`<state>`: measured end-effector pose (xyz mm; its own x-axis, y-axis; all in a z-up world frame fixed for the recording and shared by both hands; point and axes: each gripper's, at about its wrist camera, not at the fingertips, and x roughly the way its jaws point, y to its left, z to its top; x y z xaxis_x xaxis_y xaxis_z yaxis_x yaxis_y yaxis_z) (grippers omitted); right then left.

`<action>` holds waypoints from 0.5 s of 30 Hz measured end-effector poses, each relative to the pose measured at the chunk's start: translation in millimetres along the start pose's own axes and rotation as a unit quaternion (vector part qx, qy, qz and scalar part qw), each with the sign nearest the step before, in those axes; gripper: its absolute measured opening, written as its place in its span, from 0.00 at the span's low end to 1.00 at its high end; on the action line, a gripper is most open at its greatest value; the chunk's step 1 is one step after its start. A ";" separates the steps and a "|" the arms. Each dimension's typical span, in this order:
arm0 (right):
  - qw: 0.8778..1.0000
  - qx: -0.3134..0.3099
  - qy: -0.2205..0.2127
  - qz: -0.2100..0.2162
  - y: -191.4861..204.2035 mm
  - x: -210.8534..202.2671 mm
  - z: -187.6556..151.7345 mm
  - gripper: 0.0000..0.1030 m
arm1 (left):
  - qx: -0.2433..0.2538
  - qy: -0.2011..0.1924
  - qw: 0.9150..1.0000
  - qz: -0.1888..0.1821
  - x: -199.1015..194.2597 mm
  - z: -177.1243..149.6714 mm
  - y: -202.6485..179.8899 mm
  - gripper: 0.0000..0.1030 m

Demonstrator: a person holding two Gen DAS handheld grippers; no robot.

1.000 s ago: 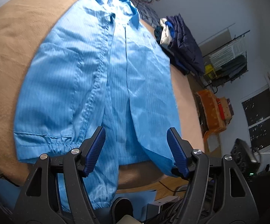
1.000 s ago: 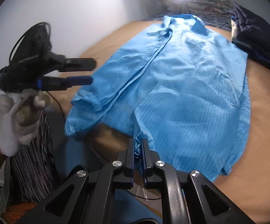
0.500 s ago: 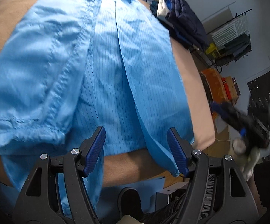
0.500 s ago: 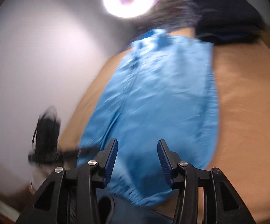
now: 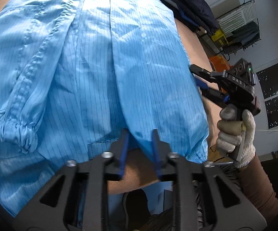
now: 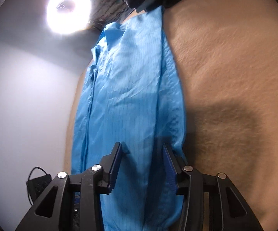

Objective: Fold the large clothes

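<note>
Partly cut off by the frame edges, the blue pinstriped shirt [image 5: 104, 61] lies spread on the tan table [image 6: 235, 67]; in the left wrist view its collar runs out of the top of the picture and its elastic-cuffed sleeve [image 5: 10, 132] is folded over at the left edge. In the right wrist view the shirt [image 6: 127, 96] is a narrow strip up the middle, its lower end hidden under the gripper body. A pile of dark clothes [image 5: 192, 5] sits at the upper right, cropped at the top.

The left gripper [image 5: 139, 148] sits at the shirt's hem in the lower centre; its jaws have just been closing and stand narrowly apart, the front panel's bottom corner between them. Whether the pads press the cloth is hard to make out because of blur.

The right gripper [image 6: 141, 167] has its jaws parted, also just closing, with the shirt's side edge lying between them, not clearly pinched. From the left wrist view that gripper [image 5: 200, 80] meets the shirt's right edge, held by a gloved hand [image 5: 235, 134]. A ring light [image 6: 68, 9] glares at upper left.
</note>
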<state>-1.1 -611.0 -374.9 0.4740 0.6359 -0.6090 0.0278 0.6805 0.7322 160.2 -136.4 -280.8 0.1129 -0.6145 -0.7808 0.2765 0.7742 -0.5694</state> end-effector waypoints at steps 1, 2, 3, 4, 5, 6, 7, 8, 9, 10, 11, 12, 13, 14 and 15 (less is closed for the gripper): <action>1.000 -0.003 0.002 0.004 0.3 1.7 0.3 0.13 | 0.002 0.000 1.000 0.002 0.9 -1.4 -1.1 0.08; 1.000 -0.006 0.000 0.004 0.9 2.0 0.6 0.09 | 0.003 0.000 1.000 0.002 0.9 -3.0 -1.3 0.07; 1.000 -0.013 -0.004 0.001 2.7 1.3 0.9 0.06 | 0.005 0.000 1.000 0.000 1.3 -4.5 -3.1 0.06; 1.000 -0.016 -0.006 0.002 3.8 0.5 0.8 0.05 | 0.007 0.000 1.000 -0.003 1.6 -5.9 -5.4 0.05; 1.000 -0.018 -0.010 0.004 4.9 -1.3 1.1 0.04 | 0.009 0.000 1.000 -0.005 3.5 -7.0 -9.0 0.05; 1.000 -0.024 -0.014 0.001 6.7 -4.0 1.5 0.03 | 0.014 0.001 1.000 -0.009 3.7 -8.9 -13.5 0.04; 0.999 -0.028 -0.016 -0.004 6.9 -6.9 0.4 0.03 | 0.019 0.003 1.000 -0.014 3.9 -11.3 -17.9 0.04; 0.999 -0.031 -0.019 -0.009 6.9 -9.5 0.2 0.03 | 0.023 0.006 1.000 -0.018 5.2 -12.7 -21.5 0.04; 0.999 -0.031 -0.020 -0.014 6.6 -11.6 1.2 0.02 | 0.031 0.009 0.999 -0.021 6.2 -15.9 -27.7 0.04; 0.999 -0.029 -0.021 -0.018 3.9 -13.9 1.9 0.02 | 0.040 0.012 0.999 -0.022 6.7 -19.9 -33.6 0.04; 0.999 -0.024 -0.024 -0.022 0.2 -17.1 2.5 0.02 | 0.051 0.016 0.998 -0.020 7.7 -22.7 -39.0 0.04; 0.999 -0.018 -0.027 -0.025 -3.8 -20.4 3.7 0.02 | 0.064 0.017 0.998 -0.013 8.0 -26.0 -44.4 0.04; 0.999 -0.014 -0.029 -0.028 -6.8 -23.0 4.6 0.02 | 0.076 0.018 0.997 -0.004 9.6 -28.0 -48.7 0.04; 0.999 -0.011 -0.030 -0.036 -9.2 -24.9 5.6 0.02 | 0.083 0.019 0.996 0.000 11.3 -29.1 -51.5 0.04; 0.998 -0.013 -0.035 -0.045 -10.5 -27.5 6.4 0.02 | 0.087 0.020 0.996 0.003 12.7 -30.3 -53.2 0.04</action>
<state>-8.8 -638.0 -363.9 0.5303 0.5460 -0.6486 0.0503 0.7434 0.6669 118.1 -180.8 -268.3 0.0778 -0.6002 -0.7961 0.4380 0.7379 -0.5136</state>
